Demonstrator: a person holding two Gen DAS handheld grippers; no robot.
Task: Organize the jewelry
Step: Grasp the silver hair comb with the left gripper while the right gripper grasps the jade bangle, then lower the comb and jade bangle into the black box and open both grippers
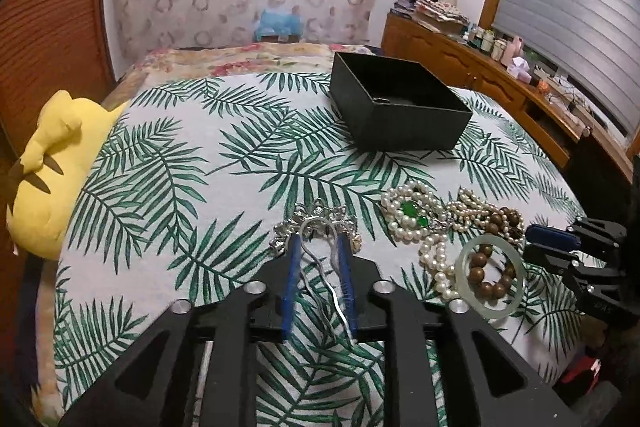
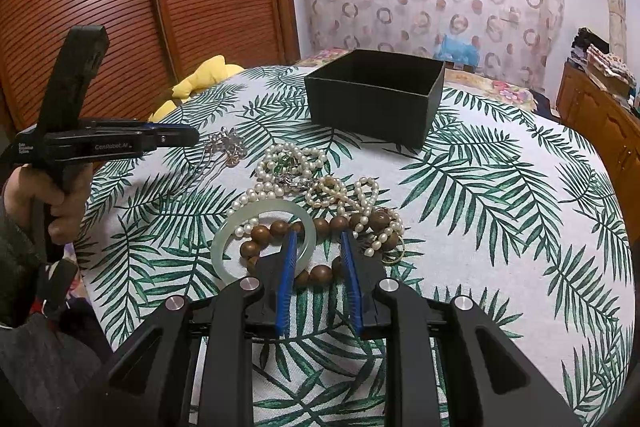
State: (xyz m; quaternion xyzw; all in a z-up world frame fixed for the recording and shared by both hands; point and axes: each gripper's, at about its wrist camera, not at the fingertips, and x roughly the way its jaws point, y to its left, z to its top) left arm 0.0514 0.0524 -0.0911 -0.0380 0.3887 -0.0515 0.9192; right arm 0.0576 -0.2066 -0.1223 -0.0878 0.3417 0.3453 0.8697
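A silver flower hairpin [image 1: 320, 223] lies on the leaf-print cloth [image 1: 200, 167]. My left gripper [image 1: 318, 243] straddles its looped prongs with a small gap and the pads do not press them, so it stands open. To the right lie a pearl necklace with green stones [image 1: 408, 215], a pale jade bangle [image 1: 461, 269] and a brown wooden bead bracelet [image 1: 478, 273]. My right gripper [image 2: 319, 241] hovers open over the bead bracelet [image 2: 320, 275] beside the bangle [image 2: 262, 207], gripping nothing. An open black box [image 1: 400, 115] sits farther back.
A yellow plush toy [image 1: 52, 167] lies at the cloth's left edge. A wooden dresser [image 1: 480, 67] crowded with small items runs along the right. A hand [image 2: 60, 203] holds the left gripper [image 2: 172, 139] above the hairpin [image 2: 230, 143].
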